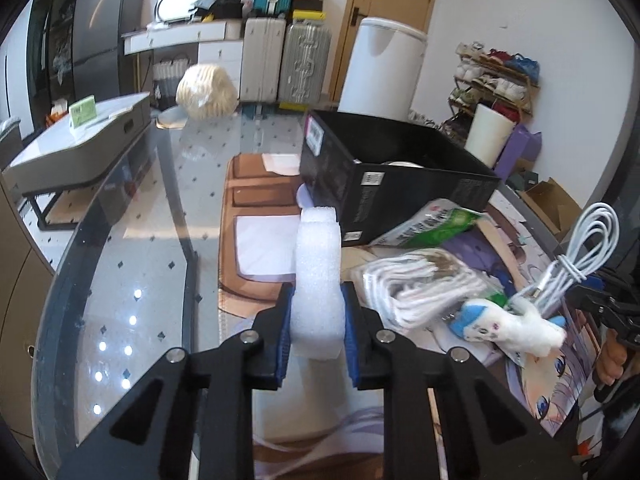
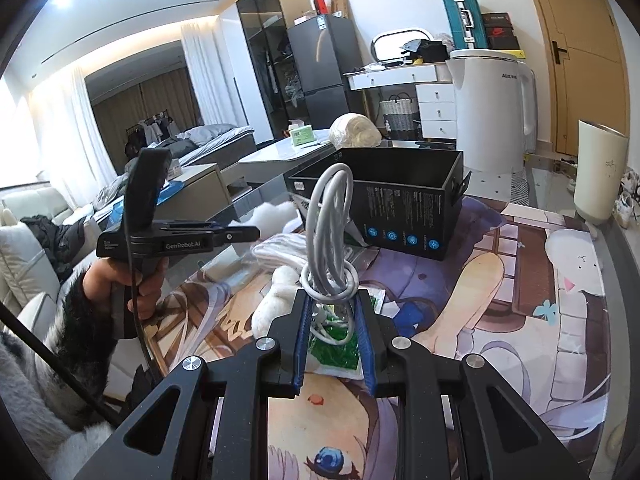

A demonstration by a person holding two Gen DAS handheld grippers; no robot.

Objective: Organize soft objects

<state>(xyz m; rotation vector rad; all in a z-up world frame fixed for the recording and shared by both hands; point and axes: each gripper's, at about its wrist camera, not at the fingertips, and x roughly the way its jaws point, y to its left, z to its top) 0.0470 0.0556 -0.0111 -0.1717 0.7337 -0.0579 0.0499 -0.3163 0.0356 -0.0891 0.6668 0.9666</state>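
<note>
White foam strip (image 1: 317, 280) is clamped upright in the left gripper (image 1: 318, 336), lower centre of frame. Coiled white cable (image 2: 330, 240) is clamped in the right gripper (image 2: 334, 332), centre frame, before the black box (image 2: 400, 196).

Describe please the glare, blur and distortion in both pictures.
Left wrist view: ceiling lights reflect as bright dots on the glass table; the plush toy is blurred; dark fisheye corners. Right wrist view: the window side is overexposed; the door bends.
</note>
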